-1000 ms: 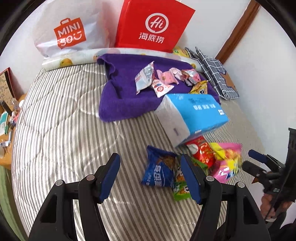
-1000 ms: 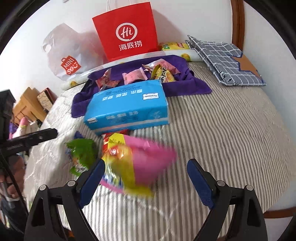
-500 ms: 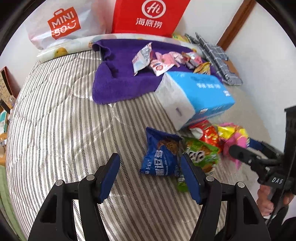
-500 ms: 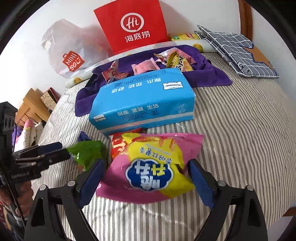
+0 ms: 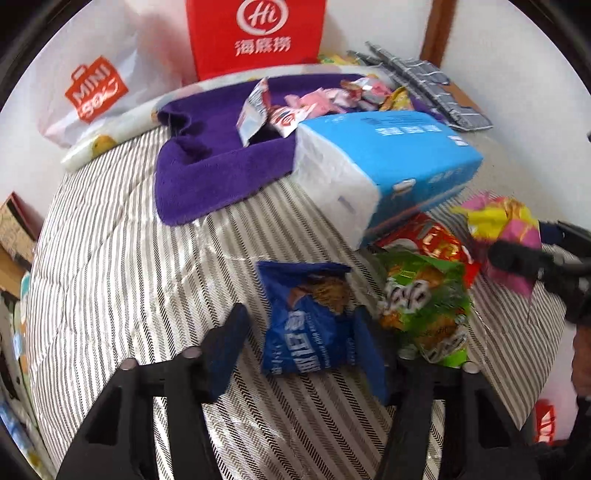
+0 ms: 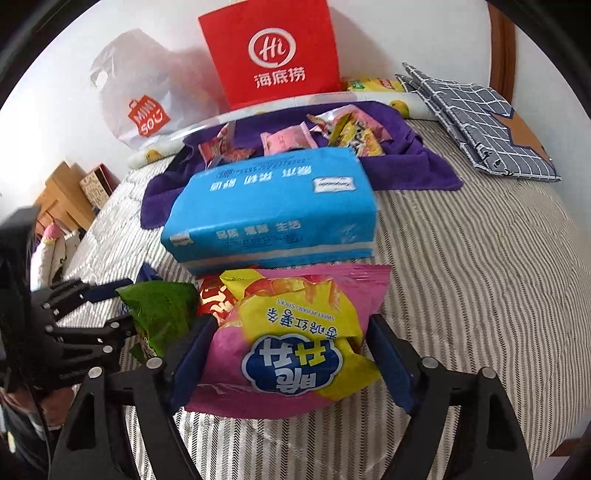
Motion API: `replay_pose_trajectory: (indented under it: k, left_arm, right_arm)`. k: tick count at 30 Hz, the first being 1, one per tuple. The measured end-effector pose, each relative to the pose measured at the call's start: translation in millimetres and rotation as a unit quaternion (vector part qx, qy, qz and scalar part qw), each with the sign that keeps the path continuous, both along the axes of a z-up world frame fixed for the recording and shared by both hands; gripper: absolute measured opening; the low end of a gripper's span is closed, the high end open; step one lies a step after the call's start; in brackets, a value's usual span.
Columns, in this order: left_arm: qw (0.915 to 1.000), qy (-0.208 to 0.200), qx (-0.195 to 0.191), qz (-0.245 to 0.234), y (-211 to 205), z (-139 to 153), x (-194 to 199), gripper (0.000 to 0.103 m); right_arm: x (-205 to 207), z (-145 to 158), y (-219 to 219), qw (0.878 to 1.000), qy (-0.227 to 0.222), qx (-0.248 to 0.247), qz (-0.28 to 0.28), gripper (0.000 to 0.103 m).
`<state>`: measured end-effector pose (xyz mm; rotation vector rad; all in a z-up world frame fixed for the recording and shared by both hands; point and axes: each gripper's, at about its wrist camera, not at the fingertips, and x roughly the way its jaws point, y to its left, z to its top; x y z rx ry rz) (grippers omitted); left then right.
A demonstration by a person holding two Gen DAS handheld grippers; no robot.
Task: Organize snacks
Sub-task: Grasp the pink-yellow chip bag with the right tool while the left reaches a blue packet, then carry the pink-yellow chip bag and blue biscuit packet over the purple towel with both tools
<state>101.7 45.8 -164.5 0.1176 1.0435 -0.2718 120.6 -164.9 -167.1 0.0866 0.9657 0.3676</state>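
A blue snack bag (image 5: 306,328) lies on the striped bed (image 5: 110,258) between the closing jaws of my left gripper (image 5: 300,314). Its right pad is at the bag's edge and a gap shows at the left pad. A green bag (image 5: 424,299) and a red bag (image 5: 428,240) lie just right of it. In the right wrist view, a pink and yellow snack bag (image 6: 295,332) sits between the closing jaws of my right gripper (image 6: 291,321). Both pads touch its sides and it bulges between them.
A blue tissue pack (image 6: 273,210) lies behind the bags. Beyond it a purple towel (image 5: 207,173) carries several small snack packets (image 5: 321,99). A red paper bag (image 5: 255,33), a white plastic bag (image 5: 96,88) and a checked cloth (image 6: 480,125) sit at the back.
The left gripper came down over the blue bag and its jaws narrowed. The pink bag settled flat on the bed, and the right jaws narrowed onto it.
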Motion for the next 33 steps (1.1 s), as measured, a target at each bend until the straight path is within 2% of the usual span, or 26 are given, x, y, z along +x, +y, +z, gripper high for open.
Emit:
replay_pose_trajectory:
  k: [1,2,14,18,33]
  left_arm:
    - [1.0,-0.004,-0.003,0.0,1.2,1.3,-1.9,0.041]
    - [1.0,-0.006,-0.005,0.0,2.0,2.4,-3.0,0.04]
    - [0.9979,-0.022,-0.055,0.028,25.4,21.7,-4.9,0.04]
    - [0.9957,-0.023,-0.084,0.031,31.5,33.2,-3.1,0.04]
    - [0.9934,-0.06,-0.089,0.04,23.2,71.8,-2.3,0.04]
  right_arm:
    - [-0.3,1.6,-3.3,1.0,-0.002,0.005,-0.003,0.079]
    - [-1.4,3.5,-7.8,1.0,-0.005,0.012,-0.005,0.079]
    - [-3.1,20.2,-29.3,0.999,-0.021,0.031,-0.033,0.077]
    - [-2.7,27.7,-27.7,0.999,-0.031,0.026,-0.033,0.077]
    - [-7.0,58.5,-25.4,0.997,-0.067,0.029,-0.026,0.077]
